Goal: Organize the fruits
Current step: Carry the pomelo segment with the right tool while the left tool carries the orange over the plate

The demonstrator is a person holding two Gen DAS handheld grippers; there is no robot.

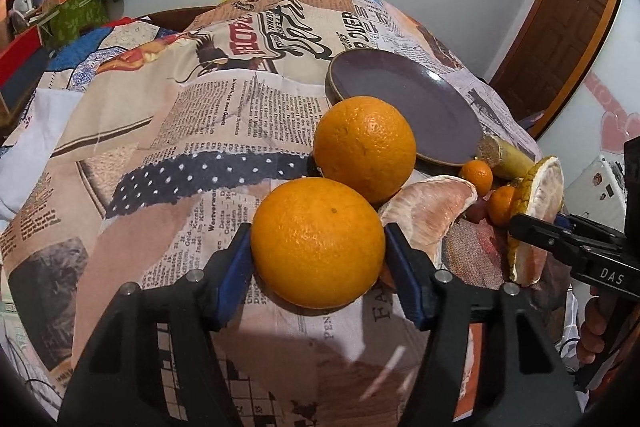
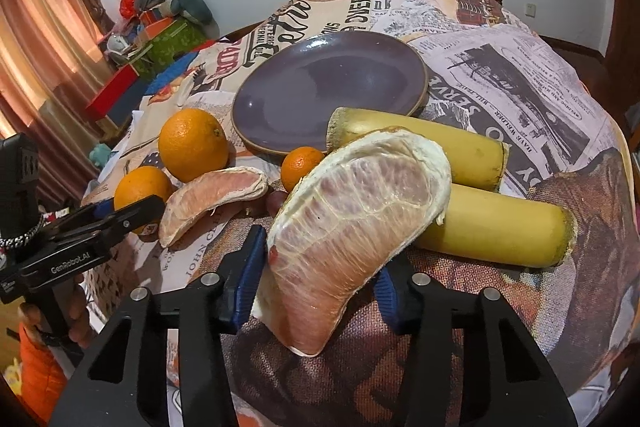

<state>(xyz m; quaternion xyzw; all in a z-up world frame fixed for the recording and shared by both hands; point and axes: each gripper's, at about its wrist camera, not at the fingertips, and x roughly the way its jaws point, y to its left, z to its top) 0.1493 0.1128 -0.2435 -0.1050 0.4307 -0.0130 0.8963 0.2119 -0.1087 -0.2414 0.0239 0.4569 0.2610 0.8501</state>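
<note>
Fruits lie grouped on my worktop (image 1: 168,131), which is covered by a newspaper-print cloth. My left gripper (image 1: 318,247) has its 2 blue pads pressed against the sides of the near orange (image 1: 318,241), which sits on the cloth. A second orange (image 1: 365,147) is just behind it, touching or nearly touching it. Beside these lies a peeled pomelo segment (image 1: 430,213), flat on the cloth.

My right gripper (image 2: 316,283) pinches a larger pomelo wedge (image 2: 352,223) between its pads; the wedge stands up on edge, its pale membrane facing the right wrist camera. From the left wrist camera the same wedge (image 1: 538,219) shows with its rind at the back.

Behind the wedge lie 2 yellow sugarcane pieces (image 2: 420,143), side by side. A small mandarin (image 2: 301,167) sits near the front rim of the purple plate (image 2: 288,131). A second small mandarin (image 1: 502,205) shows in the left wrist view, just beside the wedge. The plate has no fruit on it and stands at the back of the group.

A hand (image 2: 76,311) grips the left gripper's handle at the edge of the right wrist view.
</note>
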